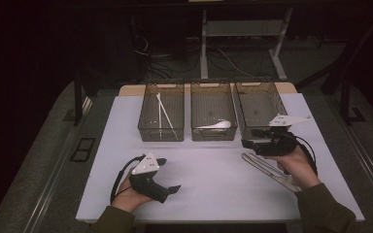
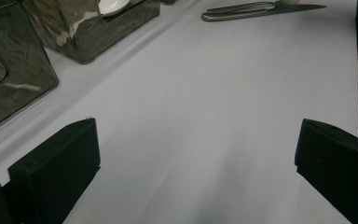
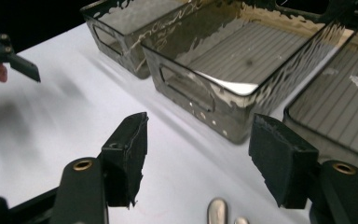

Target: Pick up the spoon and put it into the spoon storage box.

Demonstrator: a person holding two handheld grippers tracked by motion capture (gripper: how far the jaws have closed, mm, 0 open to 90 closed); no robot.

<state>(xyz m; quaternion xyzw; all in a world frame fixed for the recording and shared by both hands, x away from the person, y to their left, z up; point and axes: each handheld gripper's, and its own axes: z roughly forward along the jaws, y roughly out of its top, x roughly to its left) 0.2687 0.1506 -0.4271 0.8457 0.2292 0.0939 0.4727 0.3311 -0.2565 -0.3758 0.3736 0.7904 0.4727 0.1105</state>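
From my end the right gripper [image 1: 248, 138] has its jaws spread wide, holding nothing and hovering just past the handle ends of the knife and fork [image 1: 267, 170] lying side by side on the white table [image 1: 213, 184], while my left gripper [image 1: 167, 175] sits wide open well off to the side.
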